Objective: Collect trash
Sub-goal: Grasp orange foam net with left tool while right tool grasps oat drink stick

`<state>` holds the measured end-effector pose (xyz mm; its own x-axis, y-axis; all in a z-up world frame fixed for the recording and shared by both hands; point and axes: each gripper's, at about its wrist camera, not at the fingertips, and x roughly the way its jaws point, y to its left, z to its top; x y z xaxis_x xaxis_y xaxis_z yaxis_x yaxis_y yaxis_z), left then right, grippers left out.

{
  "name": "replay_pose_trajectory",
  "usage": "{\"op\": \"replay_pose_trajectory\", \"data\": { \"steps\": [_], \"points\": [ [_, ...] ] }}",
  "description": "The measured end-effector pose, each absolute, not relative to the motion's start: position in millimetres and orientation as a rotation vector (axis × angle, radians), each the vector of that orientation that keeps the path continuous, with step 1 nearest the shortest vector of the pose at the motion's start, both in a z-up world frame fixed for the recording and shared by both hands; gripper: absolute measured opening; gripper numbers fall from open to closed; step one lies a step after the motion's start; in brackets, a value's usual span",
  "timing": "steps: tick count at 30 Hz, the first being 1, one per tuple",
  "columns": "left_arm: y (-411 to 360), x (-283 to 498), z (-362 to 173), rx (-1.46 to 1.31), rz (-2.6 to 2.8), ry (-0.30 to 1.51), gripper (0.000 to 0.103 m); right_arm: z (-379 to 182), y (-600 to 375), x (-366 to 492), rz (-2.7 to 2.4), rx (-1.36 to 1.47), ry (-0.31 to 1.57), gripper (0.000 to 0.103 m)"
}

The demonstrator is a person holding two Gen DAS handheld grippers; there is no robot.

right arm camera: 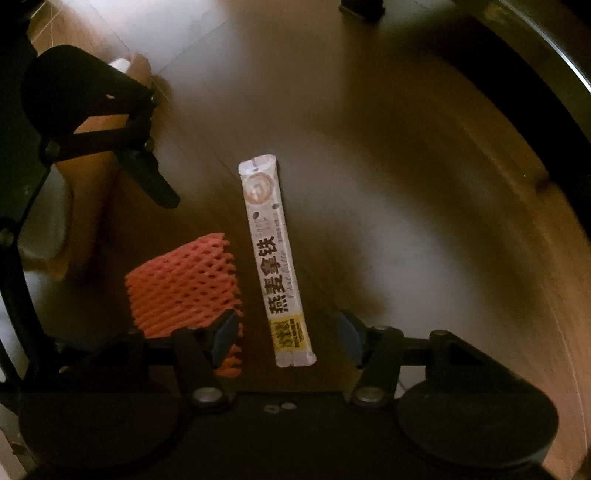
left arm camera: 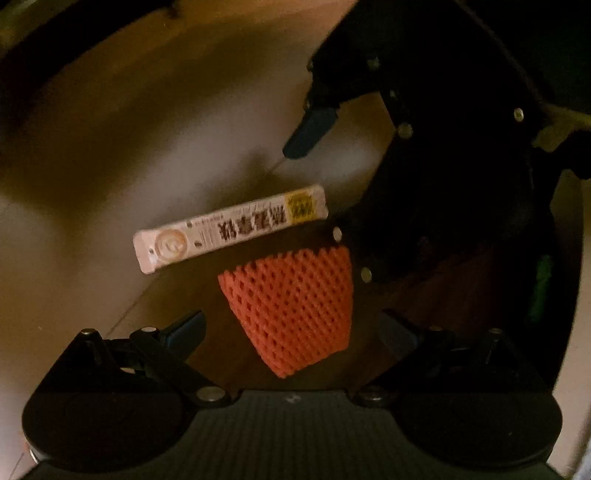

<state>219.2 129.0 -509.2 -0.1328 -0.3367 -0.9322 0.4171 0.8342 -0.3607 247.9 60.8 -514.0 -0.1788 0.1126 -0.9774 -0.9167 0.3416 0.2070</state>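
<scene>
Brown wood-grain floor (right arm camera: pixel 369 184): smooth boards with thin seam lines running diagonally, pale glare across the middle, dim and blurred toward the edges. Dark curved band with a thin light rim (right arm camera: pixel 546 70): upper right of the right wrist view, identity unclear. Small dark object (right arm camera: pixel 362 9): top edge, resting on the floor, cut off. Bright green strip (left arm camera: pixel 539 288): right side of the left wrist view, blurred.

Both wrist cameras look steeply down, close above the sachet (left arm camera: pixel 231 229) on the wooden floor (left arm camera: pixel 129 147); the left view sits over the orange foam net (left arm camera: pixel 295 310) beside it; both views share sachet and net.
</scene>
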Motion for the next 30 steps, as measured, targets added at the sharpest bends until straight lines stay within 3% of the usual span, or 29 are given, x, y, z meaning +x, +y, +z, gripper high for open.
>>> {"op": "replay_pose_trajectory", "data": {
  "steps": [4,6,8,9,11,16,18,19,22,25,30],
  "points": [
    [128,218,-521,0.068,-0.635,1.582,0.099,-518,59,247,1.102,-0.780,1.429,0.057],
    [126,218,-526,0.089,-0.635,1.580,0.092,-520,58,245,1.097,-0.793,1.413,0.056],
    [122,218,-532,0.101,-0.634,1.590,0.074,-522,58,243,1.088,-0.800,1.405,0.054],
    [121,218,-533,0.107,-0.629,1.593,0.071,-523,58,241,1.082,-0.810,1.399,0.053],
    [118,217,-540,0.118,-0.624,1.602,0.061,-521,56,236,1.076,-0.828,1.369,0.041],
    [117,216,-549,0.102,-0.603,1.618,0.050,-520,60,230,1.050,-0.845,1.343,0.023],
    [116,217,-549,0.090,-0.598,1.610,0.041,-520,61,228,1.024,-0.839,1.351,0.022],
    [115,217,-550,0.090,-0.597,1.613,0.030,-520,61,229,1.014,-0.826,1.363,0.020],
    [114,219,-553,0.076,-0.587,1.626,0.016,-519,56,238,0.954,-0.762,1.415,0.017],
    [118,222,-553,0.043,-0.577,1.622,0.010,-511,48,248,0.901,-0.704,1.435,0.016],
    [126,224,-544,0.015,-0.539,1.608,0.009,-488,31,264,0.812,-0.649,1.466,0.015]
  ]
}}
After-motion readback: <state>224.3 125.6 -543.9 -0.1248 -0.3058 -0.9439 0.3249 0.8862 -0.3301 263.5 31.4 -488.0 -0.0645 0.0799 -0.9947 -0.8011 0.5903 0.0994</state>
